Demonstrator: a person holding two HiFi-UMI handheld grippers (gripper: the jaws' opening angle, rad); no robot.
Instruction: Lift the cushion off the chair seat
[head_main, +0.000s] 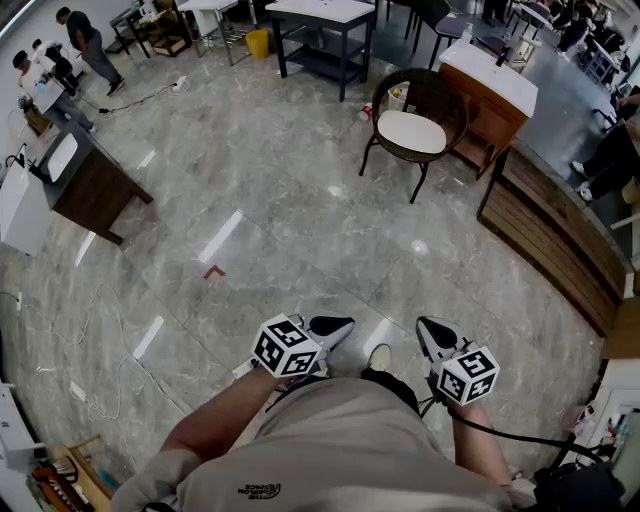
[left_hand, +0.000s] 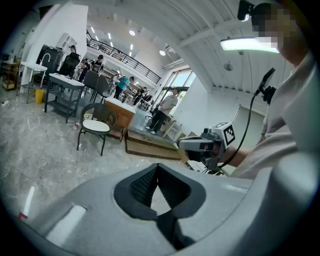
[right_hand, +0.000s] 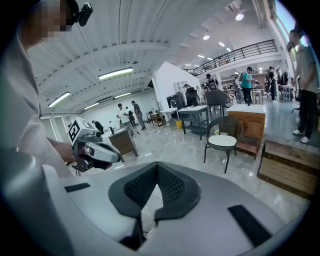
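Note:
A white round cushion (head_main: 411, 131) lies on the seat of a dark wicker chair (head_main: 437, 98) far across the floor, at the upper right of the head view. It also shows small in the left gripper view, cushion (left_hand: 96, 126), and in the right gripper view, cushion (right_hand: 221, 141). My left gripper (head_main: 331, 328) and right gripper (head_main: 434, 336) are held close to my body, side by side, pointing a little downward toward the chair. Both are shut with nothing between their jaws, left gripper (left_hand: 158, 172), right gripper (right_hand: 158, 171).
Grey marble floor lies between me and the chair, with a red tape mark (head_main: 213, 271). A wooden cabinet (head_main: 495, 105) stands behind the chair, a low wooden platform (head_main: 560, 235) to its right. A desk (head_main: 85, 185) is at left, a dark table (head_main: 320, 35) at back. Cables (head_main: 100, 330) trail on the left floor.

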